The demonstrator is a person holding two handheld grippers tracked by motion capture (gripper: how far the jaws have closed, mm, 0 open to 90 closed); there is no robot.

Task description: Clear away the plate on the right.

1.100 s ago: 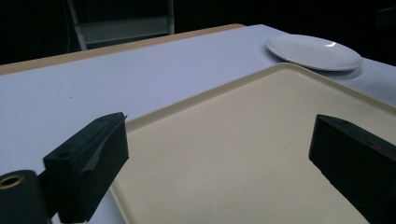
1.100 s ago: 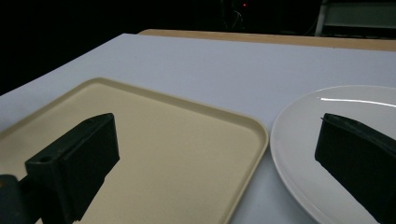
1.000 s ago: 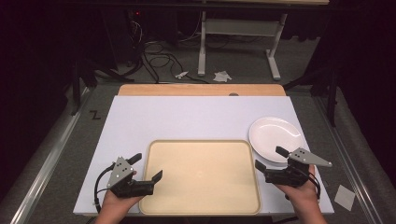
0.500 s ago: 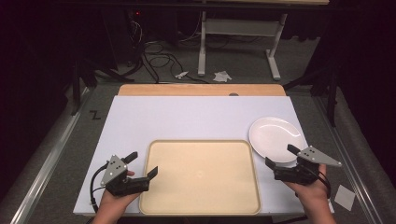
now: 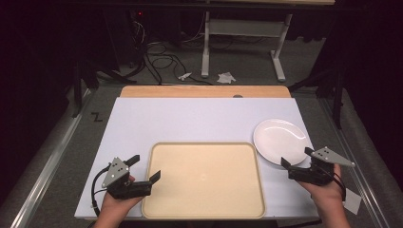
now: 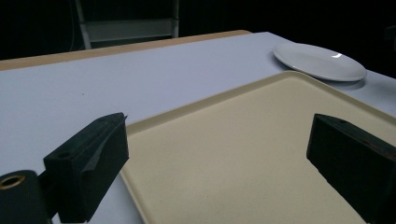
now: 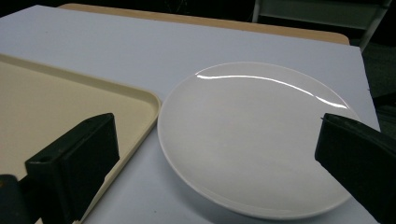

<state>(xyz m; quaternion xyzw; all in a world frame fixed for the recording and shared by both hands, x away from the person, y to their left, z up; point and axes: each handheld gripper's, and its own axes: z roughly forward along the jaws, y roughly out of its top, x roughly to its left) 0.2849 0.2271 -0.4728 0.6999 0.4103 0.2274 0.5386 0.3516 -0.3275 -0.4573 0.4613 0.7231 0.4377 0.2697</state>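
The table is covered by a pale sheet, with a strip of wood left bare along its far edge. On the near half a large cream tray is laid flat, rectangular with rounded corners and a low raised rim; nothing is seen on it. Just off the tray's far right corner a white plate is set, close to that corner, though whether the two rims touch cannot be told.

The plate is judged to be the thing in hand, since the right gripper is held just short of its near edge and aimed at it. It is round, shallow and glossy, with a bright streak of light across its far side in the right gripper view. It is expected to be stiff, fairly light and slippery, and breakable if dropped or knocked against the tray. A hold is best taken on the near rim, one jaw slid under the lip and the other pressed on top.

The right gripper's jaws are seen wide apart with nothing between them. The left gripper is held at the tray's left edge, one jaw over the tray and one outside it; its jaws have just been opening and nothing is pinched.
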